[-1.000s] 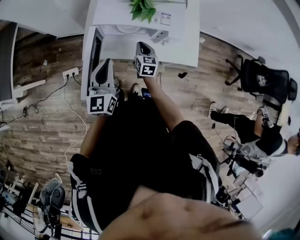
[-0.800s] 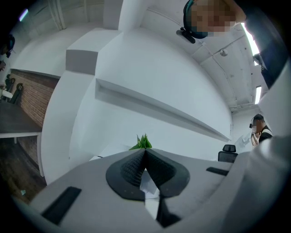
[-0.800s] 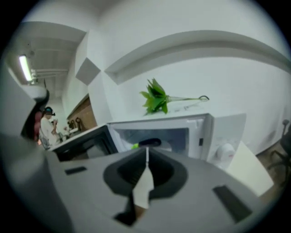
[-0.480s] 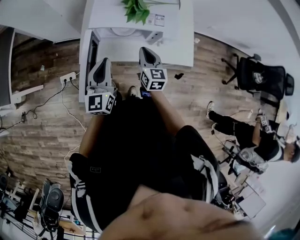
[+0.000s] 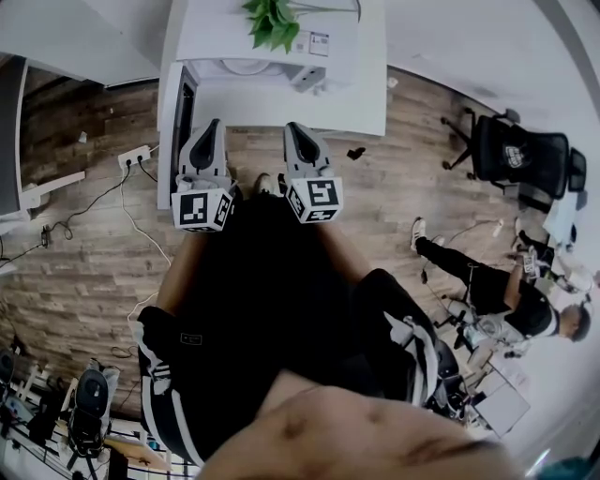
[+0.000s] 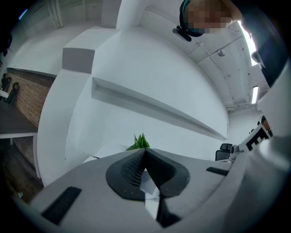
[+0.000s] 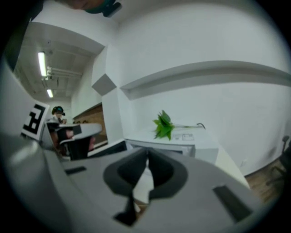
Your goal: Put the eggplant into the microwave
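Where the head view looks down, the left tongs point(image 5: 208, 131) and right tongs point(image 5: 302, 136) are seen held side by side, apart, over the wood-plank floor point(image 5: 84, 253) and just short of the white worktop point(image 5: 361, 103). Both pairs are closed tip to tip, and nothing is gripped in either. The white box-shaped microwave oven point(image 5: 234, 33) is set on that worktop, its dark door point(image 5: 185, 103) swung open at the left. A green leafy plant point(image 5: 277, 21) is placed on its top. The eggplant cannot be made out in any view.
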Demonstrator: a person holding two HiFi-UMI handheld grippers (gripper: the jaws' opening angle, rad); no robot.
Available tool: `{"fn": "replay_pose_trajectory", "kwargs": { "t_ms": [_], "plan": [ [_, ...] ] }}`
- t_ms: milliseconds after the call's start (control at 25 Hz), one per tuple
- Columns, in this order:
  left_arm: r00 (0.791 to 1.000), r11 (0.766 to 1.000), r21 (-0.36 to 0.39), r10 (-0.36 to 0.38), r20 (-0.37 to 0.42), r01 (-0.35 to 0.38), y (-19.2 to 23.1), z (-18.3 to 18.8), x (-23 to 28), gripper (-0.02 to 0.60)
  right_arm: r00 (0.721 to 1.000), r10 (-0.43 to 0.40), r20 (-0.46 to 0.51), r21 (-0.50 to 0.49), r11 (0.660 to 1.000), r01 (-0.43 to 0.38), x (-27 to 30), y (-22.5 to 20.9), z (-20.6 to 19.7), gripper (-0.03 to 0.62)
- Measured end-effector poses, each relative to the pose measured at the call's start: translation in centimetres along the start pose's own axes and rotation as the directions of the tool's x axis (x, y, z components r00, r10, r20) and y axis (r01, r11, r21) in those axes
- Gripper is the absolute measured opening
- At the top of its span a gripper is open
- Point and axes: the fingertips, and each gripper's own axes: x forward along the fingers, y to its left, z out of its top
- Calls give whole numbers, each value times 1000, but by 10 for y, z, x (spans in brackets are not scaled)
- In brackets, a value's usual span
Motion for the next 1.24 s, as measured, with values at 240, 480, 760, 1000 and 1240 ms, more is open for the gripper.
{"fn": "replay_pose_trajectory", "kwargs": {
  "t_ms": [240,480,760,1000,1240],
  "plan": [
    [1000,1000,-2,-19,-8,19,-4,-2,6,29,1000,23,-8,-3,1000,-23,-6,3,-8,34],
    [1000,1000,1,-15,-15,15,-3,-6,9,29,999,34,4,-21,999,-34,-1,5,-5,31],
    [1000,1000,-1,-18,-23,18,-5,-9,9,29,999,49,-2,-28,998,-49,0,10,-8,32],
    [1000,1000,-7,-10,-26,10,-4,-12,9,29,999,47,-1,-32,998,-47,0,8,-9,31],
    [999,1000,-8,-16,-32,16,-5,-16,12,29,999,49,-2,-33,998,-49,3,7,-10,31]
  ]
}}
